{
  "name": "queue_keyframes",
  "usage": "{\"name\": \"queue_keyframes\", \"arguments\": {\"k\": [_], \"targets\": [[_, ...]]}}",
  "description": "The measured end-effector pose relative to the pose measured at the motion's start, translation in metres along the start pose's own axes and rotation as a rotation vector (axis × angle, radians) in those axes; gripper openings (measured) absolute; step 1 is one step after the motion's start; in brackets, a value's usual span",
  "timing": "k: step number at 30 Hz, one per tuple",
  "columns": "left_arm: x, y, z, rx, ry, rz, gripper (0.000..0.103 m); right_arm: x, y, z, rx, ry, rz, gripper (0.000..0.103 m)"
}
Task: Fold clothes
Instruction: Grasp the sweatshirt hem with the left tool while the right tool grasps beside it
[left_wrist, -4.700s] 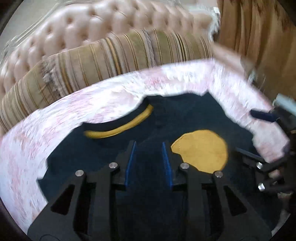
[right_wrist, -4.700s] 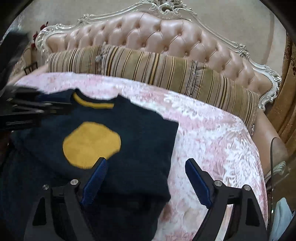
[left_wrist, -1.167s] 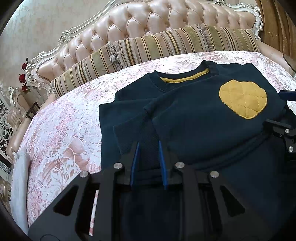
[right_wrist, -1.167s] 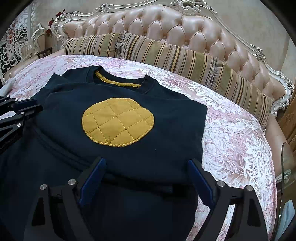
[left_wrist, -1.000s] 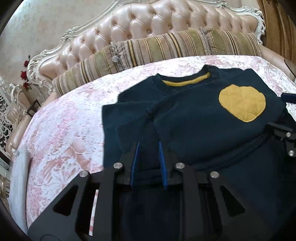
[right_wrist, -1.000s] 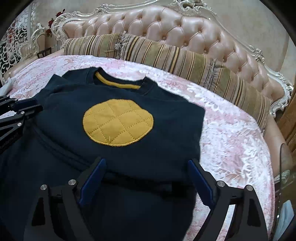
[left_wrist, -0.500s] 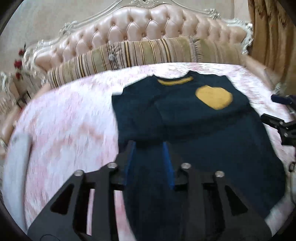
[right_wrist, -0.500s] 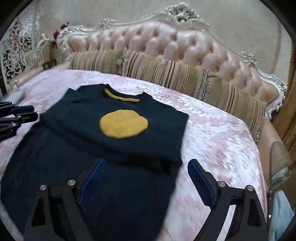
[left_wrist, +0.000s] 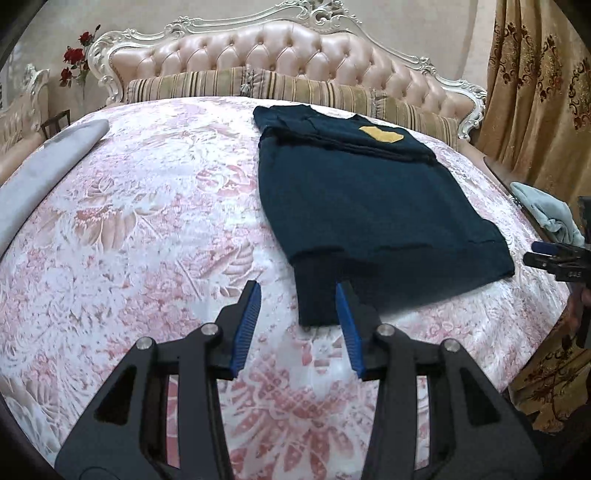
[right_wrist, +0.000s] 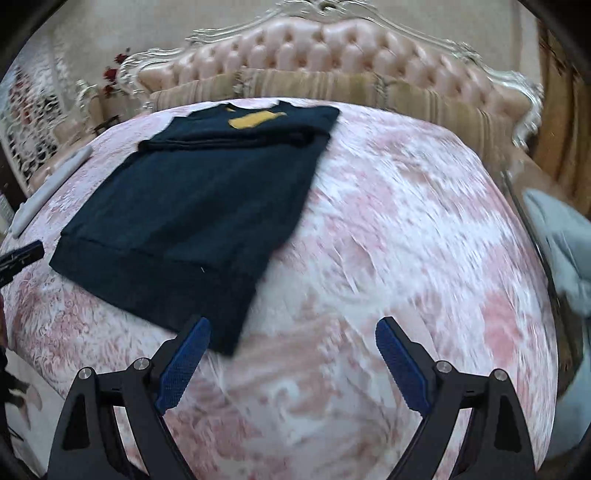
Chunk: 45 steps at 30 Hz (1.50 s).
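Left wrist view: the left gripper (left_wrist: 299, 325) hangs above the bedspread (left_wrist: 147, 229) with its jaws part open and opening; nothing is between the pads, though the near hem corner of the sweater (left_wrist: 369, 206) lies just ahead of its right pad. That placing reads as a grip just let go, so the cloth can settle flat. Ahead and to the right the sweater lies spread on the bed, hem toward the tool, its upper part doubled over in a band near the neck, where the yellow patch (left_wrist: 380, 133) shows. The side panels look tucked in, which would explain the narrow, straight outline. At the far right edge the right gripper (left_wrist: 550, 254) pokes in, clear of the cloth. Far left lies a grey cloth (left_wrist: 48, 166); beyond everything stand the striped bolster (left_wrist: 295, 86) and the headboard (left_wrist: 280, 48).

Right wrist view, blurred: the right gripper (right_wrist: 291, 350) has its jaws wide apart and empty, the sweater's (right_wrist: 207, 192) other hem corner just ahead of its left pad. Probably both tools are set at the hem corners to lift it toward the neck next.
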<state>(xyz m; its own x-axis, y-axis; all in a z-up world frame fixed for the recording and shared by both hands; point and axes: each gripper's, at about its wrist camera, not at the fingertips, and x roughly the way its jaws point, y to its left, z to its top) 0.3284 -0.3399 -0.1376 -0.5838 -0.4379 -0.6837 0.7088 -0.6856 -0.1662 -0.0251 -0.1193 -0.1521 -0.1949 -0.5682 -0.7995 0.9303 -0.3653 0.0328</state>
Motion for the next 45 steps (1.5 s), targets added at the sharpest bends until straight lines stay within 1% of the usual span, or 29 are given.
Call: {"name": "queue_keyframes", "arguments": {"k": [2, 4, 5, 7, 8, 9, 10, 11, 12, 15, 18, 20, 21, 22, 23, 26, 28, 31, 33, 35, 36, 37, 41, 43, 45], "targets": [[0.005, 0.000, 0.000, -0.014, 0.009, -0.034, 0.046, -0.002, 0.002, 0.000, 0.004, -0.010, -0.009, 0.092], [0.016, 0.002, 0.001, -0.039, 0.040, -0.031, 0.046, -0.001, 0.004, 0.001, 0.017, -0.019, -0.004, 0.093], [0.020, 0.003, 0.001, -0.052, 0.052, -0.024, 0.045, 0.002, 0.006, 0.003, 0.023, -0.017, 0.010, 0.093], [0.020, 0.003, 0.000, -0.066, 0.048, -0.049, 0.044, 0.009, 0.010, 0.005, 0.021, -0.005, 0.023, 0.093], [0.021, 0.002, 0.000, -0.067, 0.050, -0.063, 0.044, 0.014, 0.012, 0.006, 0.014, 0.003, 0.022, 0.092], [0.021, 0.000, 0.000, -0.053, 0.056, -0.061, 0.043, 0.018, 0.014, 0.006, 0.006, 0.012, 0.021, 0.092], [0.022, -0.002, 0.000, -0.039, 0.063, -0.058, 0.038, 0.022, 0.015, 0.007, 0.006, 0.017, 0.025, 0.092], [0.022, -0.004, 0.000, -0.025, 0.073, -0.051, 0.028, 0.026, 0.016, 0.008, 0.009, 0.022, 0.030, 0.092], [0.022, -0.005, 0.001, -0.011, 0.082, -0.045, 0.011, 0.030, 0.018, 0.009, 0.009, 0.028, 0.033, 0.092], [0.024, -0.010, 0.002, 0.017, 0.091, -0.035, 0.011, 0.038, 0.028, 0.011, -0.017, 0.031, 0.025, 0.092], [0.027, -0.003, 0.006, -0.026, 0.103, -0.068, 0.011, 0.043, 0.037, 0.013, -0.026, 0.031, 0.047, 0.093], [0.027, -0.004, 0.005, -0.013, 0.102, -0.065, 0.011, 0.045, 0.041, 0.014, -0.026, 0.026, 0.058, 0.091], [0.027, -0.006, 0.005, -0.002, 0.102, -0.057, 0.010, 0.043, 0.042, 0.015, -0.028, 0.021, 0.067, 0.076], [0.027, -0.008, 0.005, 0.010, 0.102, -0.048, 0.009, 0.041, 0.044, 0.016, -0.033, 0.015, 0.078, 0.050], [0.026, -0.011, 0.006, 0.023, 0.104, -0.037, 0.009, 0.039, 0.046, 0.017, -0.038, 0.009, 0.089, 0.044], [0.021, -0.009, 0.007, 0.018, 0.098, -0.045, 0.009, 0.037, 0.047, 0.018, -0.045, 0.009, 0.076, 0.037], [0.018, -0.005, 0.007, -0.004, 0.090, -0.069, 0.009, 0.034, 0.038, 0.018, 0.002, 0.005, 0.117, 0.031], [0.014, -0.003, 0.008, -0.022, 0.081, -0.095, 0.009, 0.030, 0.029, 0.018, 0.043, 0.003, 0.164, 0.028], [0.014, -0.002, 0.009, -0.025, 0.081, -0.100, 0.009, 0.030, 0.030, 0.019, 0.046, 0.009, 0.169, 0.028], [0.015, -0.002, 0.008, -0.026, 0.083, -0.104, 0.009, 0.033, 0.033, 0.019, 0.041, 0.021, 0.155, 0.028], [0.015, -0.003, 0.008, -0.025, 0.084, -0.104, 0.009, 0.033, 0.034, 0.018, 0.046, 0.025, 0.149, 0.028], [0.015, -0.004, 0.007, -0.020, 0.084, -0.099, 0.009, 0.034, 0.034, 0.017, 0.046, 0.029, 0.142, 0.034], [0.017, -0.004, 0.005, -0.030, 0.089, -0.085, 0.010, 0.034, 0.040, 0.013, 0.022, 0.038, 0.106, 0.039], [0.018, -0.003, 0.004, -0.039, 0.095, -0.083, 0.021, 0.035, 0.040, 0.013, 0.028, 0.041, 0.103, 0.039], [0.020, -0.004, 0.002, -0.044, 0.106, -0.087, 0.025, 0.035, 0.039, 0.012, 0.035, 0.044, 0.102, 0.039]]}}
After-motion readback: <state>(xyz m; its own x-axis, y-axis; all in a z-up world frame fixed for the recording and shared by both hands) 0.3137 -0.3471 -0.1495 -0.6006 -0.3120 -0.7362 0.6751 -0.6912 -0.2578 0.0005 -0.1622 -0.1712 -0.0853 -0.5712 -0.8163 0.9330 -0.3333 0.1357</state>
